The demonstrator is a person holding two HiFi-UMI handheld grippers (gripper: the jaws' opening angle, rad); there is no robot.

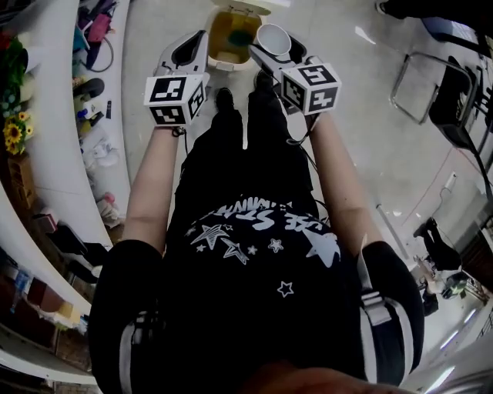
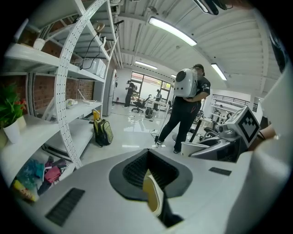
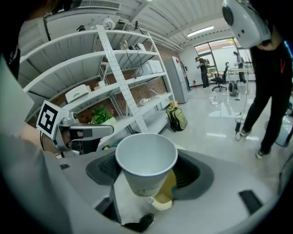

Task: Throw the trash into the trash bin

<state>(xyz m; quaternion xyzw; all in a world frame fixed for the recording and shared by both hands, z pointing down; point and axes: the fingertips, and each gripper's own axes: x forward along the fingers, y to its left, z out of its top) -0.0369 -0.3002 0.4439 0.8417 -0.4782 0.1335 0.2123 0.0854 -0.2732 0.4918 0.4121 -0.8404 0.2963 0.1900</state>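
Observation:
The trash bin (image 1: pixel 218 55) stands on the floor ahead of my feet, its lid (image 1: pixel 246 9) up and its inside yellow with something teal in it. A white paper cup (image 1: pixel 273 37) is held over the bin's right edge, with my right gripper (image 1: pixel 271 48) shut on it. In the right gripper view the cup (image 3: pixel 146 160) faces me mouth first, with the bin (image 3: pixel 168 191) showing below it. My left gripper (image 1: pixel 187 52) hangs left of the bin, jaws together on nothing. In the left gripper view a sliver of the bin (image 2: pixel 153 192) shows behind the jaw tips.
White curved shelves (image 1: pixel 54 154) with flowers (image 1: pixel 14 132) and bottles run along the left. A metal chair (image 1: pixel 431 81) stands at the right. My shoes (image 1: pixel 224 98) are just short of the bin. Another person (image 2: pixel 185 109) and a backpack (image 2: pixel 103 131) are further off.

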